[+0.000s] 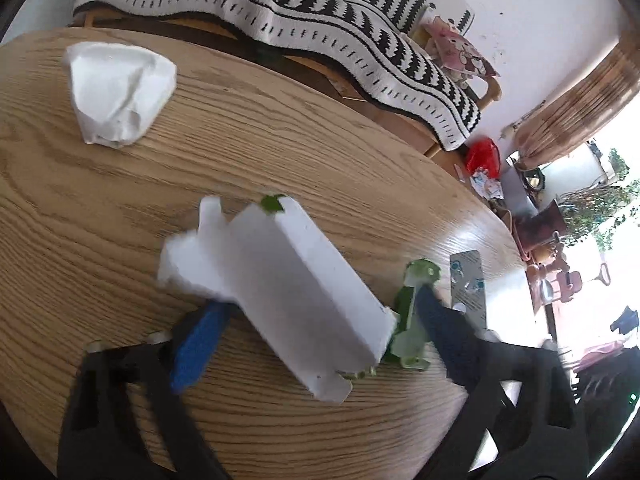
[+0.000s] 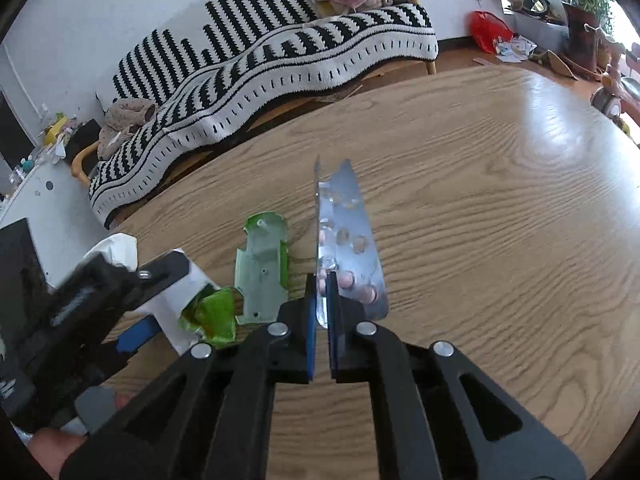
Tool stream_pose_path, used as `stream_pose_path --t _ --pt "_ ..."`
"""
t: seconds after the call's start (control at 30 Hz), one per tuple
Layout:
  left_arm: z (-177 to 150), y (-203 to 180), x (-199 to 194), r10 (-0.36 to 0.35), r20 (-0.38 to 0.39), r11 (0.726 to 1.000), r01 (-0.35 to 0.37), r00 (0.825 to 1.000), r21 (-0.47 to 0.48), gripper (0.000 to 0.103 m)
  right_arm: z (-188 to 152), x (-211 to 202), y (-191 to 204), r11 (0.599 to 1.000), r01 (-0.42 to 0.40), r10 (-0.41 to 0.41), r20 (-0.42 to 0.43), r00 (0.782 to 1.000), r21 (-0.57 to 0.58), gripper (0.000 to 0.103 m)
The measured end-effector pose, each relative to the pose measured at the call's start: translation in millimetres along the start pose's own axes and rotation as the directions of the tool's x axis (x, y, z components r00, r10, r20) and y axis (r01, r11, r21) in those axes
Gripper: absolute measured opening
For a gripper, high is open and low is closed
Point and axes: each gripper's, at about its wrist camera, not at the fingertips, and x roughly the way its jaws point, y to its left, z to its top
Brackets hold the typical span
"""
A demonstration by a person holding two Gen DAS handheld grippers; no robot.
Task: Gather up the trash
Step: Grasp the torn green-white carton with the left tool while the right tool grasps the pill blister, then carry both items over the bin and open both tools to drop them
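My right gripper (image 2: 322,300) pinches the blister pack (image 2: 348,240) by its near end, long axis pointing away over the table (image 2: 500,208), while my left gripper (image 1: 320,320), spread around the box (image 1: 296,280), sits nearer the green tray (image 2: 262,270) lying between us

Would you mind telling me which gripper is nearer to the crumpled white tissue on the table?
Left. The left gripper sits open around a white box, with the crumpled tissue beyond it; the right gripper, shut on a blister pack, is farther off.
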Motion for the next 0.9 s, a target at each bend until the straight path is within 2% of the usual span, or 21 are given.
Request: stream_pose_path --t 0.03,0.13,0.27,0.43,0.57,0.67,0.77,0.87,0.9 --pt "-1 -1 1 -0.002 -0.013 1.000 0.003 1.000 0.004 0.049 1 -6 -4 1.000 0.000 0.000 0.007 1.000 -0.002 0.005" --pt "-5 -6 -4 -0.017 -0.013 0.999 0.018 1.000 0.030 0.039 1 -21 -12 1.000 0.010 -0.010 0.022 1.000 0.001 0.005" --pt "-6 -9 -23 0.001 0.028 0.998 -0.003 1.000 0.067 0.032 -1 -43 -26 1.000 0.024 -0.024 0.036 0.999 0.009 0.005" --pt "-8 -17 -59 -0.019 0.096 0.995 0.009 0.995 0.099 0.030 -10 -80 -44 0.998 0.056 -0.056 0.063 0.996 0.000 0.005" --pt "-20 -39 -74 -0.027 0.118 0.987 0.008 0.993 0.158 0.030 -18 -115 -67 0.995 0.095 -0.096 0.087 0.992 0.011 0.005" --pt "-40 -73 -77 -0.051 0.108 0.970 0.024 0.993 0.242 0.030 -28 -147 -99 0.988 0.145 -0.149 0.103 0.983 0.047 0.005" --pt "-71 -115 -77 -0.092 0.087 0.938 0.057 0.992 0.342 0.030 -39 -176 -132 0.978 0.190 -0.199 0.108 0.974 0.087 0.005" --pt "-111 -161 -75 -0.150 0.040 0.889 0.117 0.988 0.443 0.030 -52 -207 -174 0.957 0.256 -0.271 0.110 0.956 0.134 0.005" --pt "-131 -182 -73 -0.175 0.011 0.861 0.148 0.984 0.487 0.030 -56 -216 -186 0.949 0.278 -0.295 0.110 0.949 0.145 0.005"
